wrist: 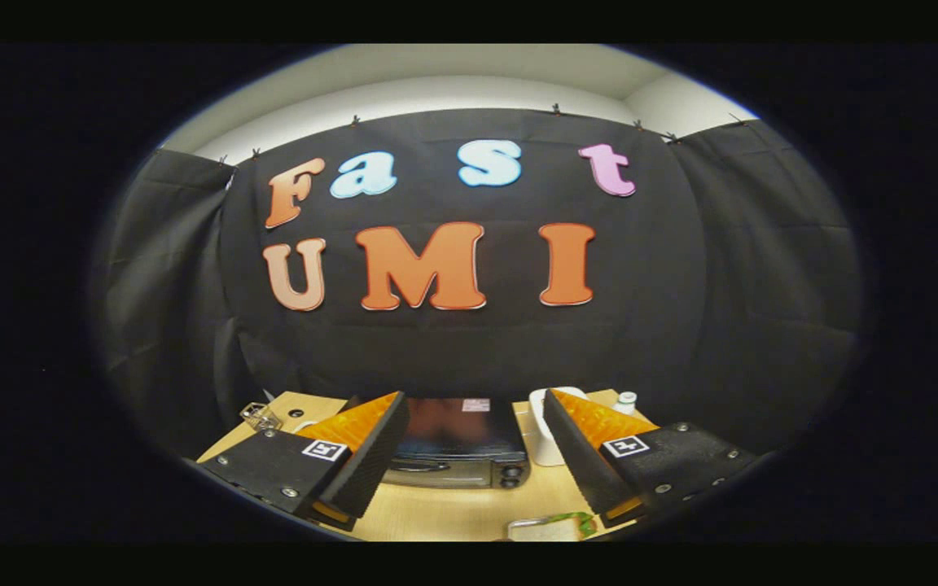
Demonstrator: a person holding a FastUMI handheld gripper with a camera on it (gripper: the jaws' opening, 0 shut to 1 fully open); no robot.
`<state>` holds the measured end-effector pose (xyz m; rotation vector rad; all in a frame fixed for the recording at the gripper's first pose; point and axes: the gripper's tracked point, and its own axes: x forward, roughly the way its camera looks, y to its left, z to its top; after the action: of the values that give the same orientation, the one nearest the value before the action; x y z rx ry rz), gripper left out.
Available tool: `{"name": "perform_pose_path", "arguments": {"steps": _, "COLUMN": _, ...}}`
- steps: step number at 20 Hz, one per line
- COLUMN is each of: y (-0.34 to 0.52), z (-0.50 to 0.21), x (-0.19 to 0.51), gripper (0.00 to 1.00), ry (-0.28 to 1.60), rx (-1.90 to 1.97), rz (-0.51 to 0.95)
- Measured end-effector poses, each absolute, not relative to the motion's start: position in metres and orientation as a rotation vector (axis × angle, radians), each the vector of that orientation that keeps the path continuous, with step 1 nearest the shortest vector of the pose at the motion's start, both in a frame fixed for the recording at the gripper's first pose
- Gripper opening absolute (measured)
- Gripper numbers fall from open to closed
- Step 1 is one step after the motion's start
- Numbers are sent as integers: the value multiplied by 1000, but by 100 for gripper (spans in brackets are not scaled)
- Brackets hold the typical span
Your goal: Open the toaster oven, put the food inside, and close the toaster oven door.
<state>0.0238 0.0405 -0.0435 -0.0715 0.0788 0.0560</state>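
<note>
My fingers [475, 439] hang spread and empty above one closed toaster oven [457, 452] at the worktop's [444, 513] back edge, one white cup [546, 431] beside it.

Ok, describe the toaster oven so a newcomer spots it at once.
On the wooden table before the black cloth wall, look beyond the open gripper. The toaster oven sits there, door closed: a dark box with front knobs, unlike the white container beside it.

The gripper [473, 456] hangs with its fingers [371, 456] spread wide, holding nothing.
</note>
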Motion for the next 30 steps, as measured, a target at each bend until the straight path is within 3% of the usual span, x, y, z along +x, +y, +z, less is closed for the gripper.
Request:
{"name": "perform_pose_path", "arguments": {"steps": 10, "y": 127, "z": -147, "x": 83, "gripper": 98, "ry": 210, "rx": -146, "rz": 144}}
{"name": "perform_pose_path", "arguments": {"steps": 21, "y": 112, "z": -223, "x": 133, "gripper": 99, "ry": 319, "rx": -203, "rz": 46}}
{"name": "perform_pose_path", "arguments": {"steps": 30, "y": 110, "z": -240, "x": 126, "gripper": 99, "ry": 374, "rx": -151, "rz": 42}}
